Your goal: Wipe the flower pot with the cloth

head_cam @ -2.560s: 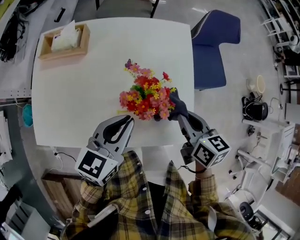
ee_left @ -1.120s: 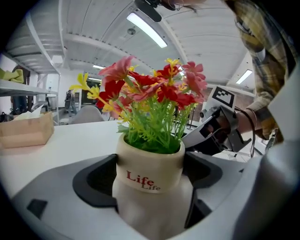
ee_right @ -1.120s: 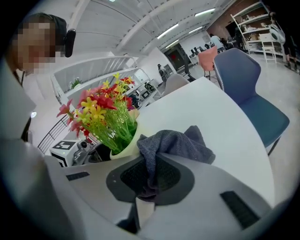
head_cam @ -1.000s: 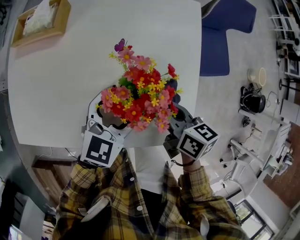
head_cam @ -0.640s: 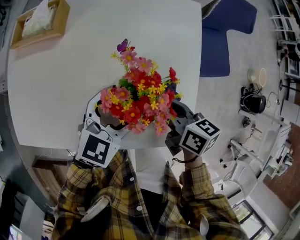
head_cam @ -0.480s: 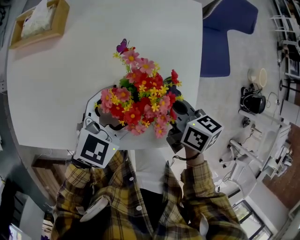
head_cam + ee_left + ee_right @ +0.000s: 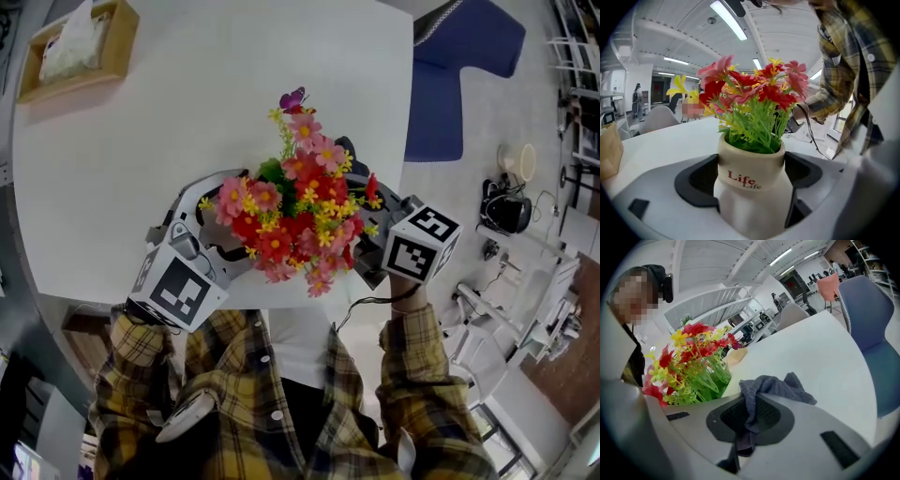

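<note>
Left gripper [image 7: 751,187] clamps the flower pot [image 7: 750,164] (cream, lettered "Life") between its jaws; right gripper [image 7: 747,423] pinches the cloth [image 7: 771,386] alongside.

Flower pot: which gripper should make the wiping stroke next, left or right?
Right, probably. The right gripper is shut on the dark grey cloth, close beside the red and yellow flowers. The left gripper is clamped round the cream ceramic flower pot, so it serves best holding it.
</note>
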The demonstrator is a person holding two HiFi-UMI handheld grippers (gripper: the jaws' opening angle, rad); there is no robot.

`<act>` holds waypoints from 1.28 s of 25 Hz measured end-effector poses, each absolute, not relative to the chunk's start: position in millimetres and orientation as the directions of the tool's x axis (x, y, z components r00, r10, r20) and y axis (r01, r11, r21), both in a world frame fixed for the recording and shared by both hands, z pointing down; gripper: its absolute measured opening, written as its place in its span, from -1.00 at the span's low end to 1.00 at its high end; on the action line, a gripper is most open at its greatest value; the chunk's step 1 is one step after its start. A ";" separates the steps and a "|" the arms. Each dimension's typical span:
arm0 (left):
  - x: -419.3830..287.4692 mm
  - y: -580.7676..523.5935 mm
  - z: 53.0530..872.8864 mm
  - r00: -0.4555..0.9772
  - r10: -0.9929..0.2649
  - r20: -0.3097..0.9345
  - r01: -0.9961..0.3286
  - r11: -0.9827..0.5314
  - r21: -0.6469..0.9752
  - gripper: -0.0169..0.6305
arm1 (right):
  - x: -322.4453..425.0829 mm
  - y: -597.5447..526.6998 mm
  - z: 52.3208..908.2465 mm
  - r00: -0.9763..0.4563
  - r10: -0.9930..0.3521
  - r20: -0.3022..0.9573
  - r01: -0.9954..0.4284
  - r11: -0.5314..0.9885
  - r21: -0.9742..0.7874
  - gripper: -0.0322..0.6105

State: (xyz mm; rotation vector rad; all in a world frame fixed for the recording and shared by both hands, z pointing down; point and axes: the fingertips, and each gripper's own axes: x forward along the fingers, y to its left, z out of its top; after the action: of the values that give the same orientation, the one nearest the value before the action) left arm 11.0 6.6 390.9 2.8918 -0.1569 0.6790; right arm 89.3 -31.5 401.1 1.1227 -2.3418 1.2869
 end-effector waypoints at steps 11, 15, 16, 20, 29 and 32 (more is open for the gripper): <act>37.3 -1.2 390.4 0.862 0.153 0.483 0.102 -0.986 0.130 0.42 | 106.4 -78.2 399.4 -0.762 -0.375 0.528 -0.646 0.489 -0.586 -0.87; 48.7 7.6 390.4 0.830 0.268 0.489 0.236 -0.963 0.127 0.42 | 98.0 -82.5 398.3 -0.827 -0.230 0.513 -0.537 0.595 -0.598 -0.87; 51.2 9.9 390.1 0.820 0.294 0.491 0.267 -0.955 0.126 0.42 | 94.8 -82.0 398.1 -0.840 -0.188 0.509 -0.504 0.617 -0.604 -0.87; 54.9 12.2 391.6 0.788 0.363 0.498 0.349 -0.929 0.125 0.42 | 81.8 -82.6 400.0 -0.862 -0.067 0.503 -0.414 0.668 -0.619 -0.87; 51.3 9.6 393.5 0.808 0.313 0.500 0.276 -0.950 0.148 0.42 | 84.4 -83.9 400.5 -0.857 -0.100 0.506 -0.436 0.667 -0.605 -0.87; 38.7 5.7 390.4 0.851 0.214 0.480 0.154 -0.975 0.162 0.42 | 87.7 -80.9 398.8 -0.846 -0.135 0.516 -0.466 0.657 -0.592 -0.87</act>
State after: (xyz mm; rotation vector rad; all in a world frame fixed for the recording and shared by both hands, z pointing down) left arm 38.7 5.7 390.4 2.9091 0.2907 0.7745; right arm 87.7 -80.9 398.8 0.4702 -2.4439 1.0445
